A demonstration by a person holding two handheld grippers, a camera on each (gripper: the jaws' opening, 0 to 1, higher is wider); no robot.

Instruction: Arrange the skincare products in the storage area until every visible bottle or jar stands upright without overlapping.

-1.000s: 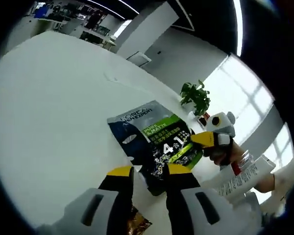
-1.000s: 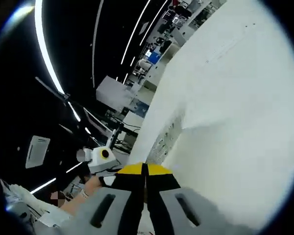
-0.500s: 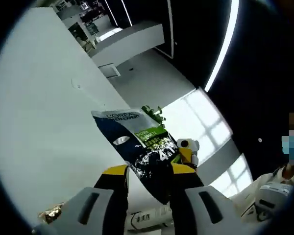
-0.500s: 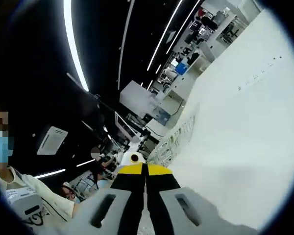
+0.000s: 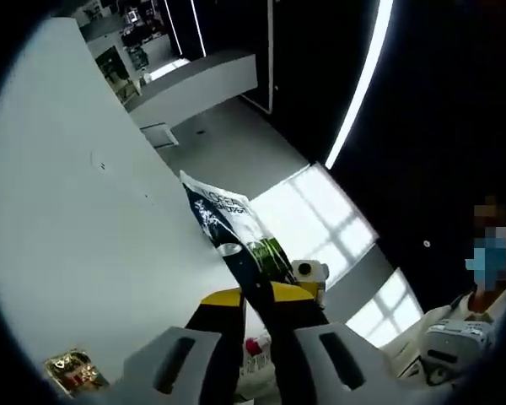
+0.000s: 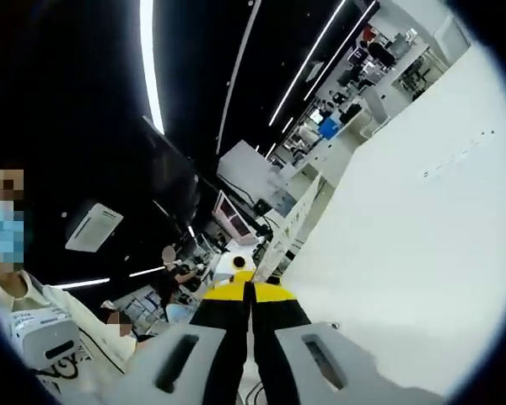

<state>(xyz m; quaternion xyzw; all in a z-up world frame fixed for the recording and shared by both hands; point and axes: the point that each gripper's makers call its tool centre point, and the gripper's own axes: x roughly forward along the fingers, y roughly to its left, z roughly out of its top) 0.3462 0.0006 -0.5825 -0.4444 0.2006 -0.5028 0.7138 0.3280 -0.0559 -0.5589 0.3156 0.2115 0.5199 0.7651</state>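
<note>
Left claw (image 5: 255,297) is pinching the bottom edge of a dark sachet pack (image 5: 236,236), which sticks up and away from the tips at a lean, lifted off the white surface (image 5: 76,236). Just below and between the tips there's a white tube with a red cap (image 5: 255,353) lying on its side, and further off to the lower left of the claw sits a small gold jar (image 5: 74,371). Just past the tips on the right, the other claw's yellow tip pokes in. Right claw (image 6: 247,291) has its tips pressed together, and a white printed tube (image 6: 297,221) seems to run up from between them, though from this angle I can't swear it's actually gripped and not just behind. Risk-wise: the pack is floppy and held by one thin edge, so it could slip or fold over when set down, and a flat sachet won't stand well anyway. If it drops it likely lands on the tube underneath, which is exactly the overlap we're trying to avoid.
</note>
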